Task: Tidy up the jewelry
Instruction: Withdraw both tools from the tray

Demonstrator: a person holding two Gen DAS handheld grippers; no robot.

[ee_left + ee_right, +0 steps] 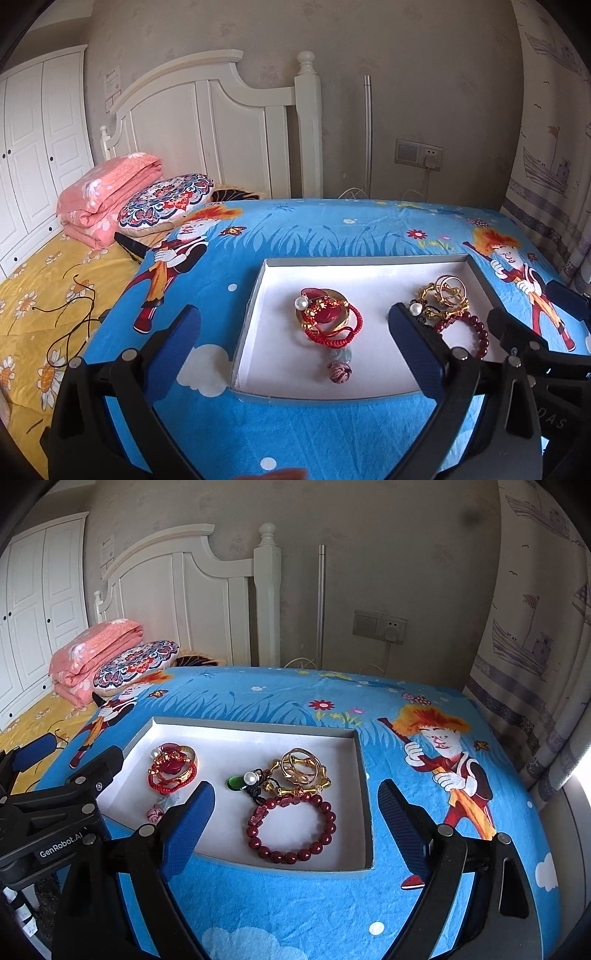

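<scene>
Both grippers spread wide, holding nothing; dark-red round-bead bracelet lies flat in shallow white cardboard tray, directly between right gripper fingers, left gripper farther off.

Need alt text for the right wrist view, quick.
A shallow white tray on a blue cartoon tablecloth holds a dark red bead bracelet, gold bangles and a red cord cluster. The open right gripper hovers above; the left gripper shows at left.

"genrobot.ai" stands in white on the left claw; "das" on the right claw's body.
</scene>
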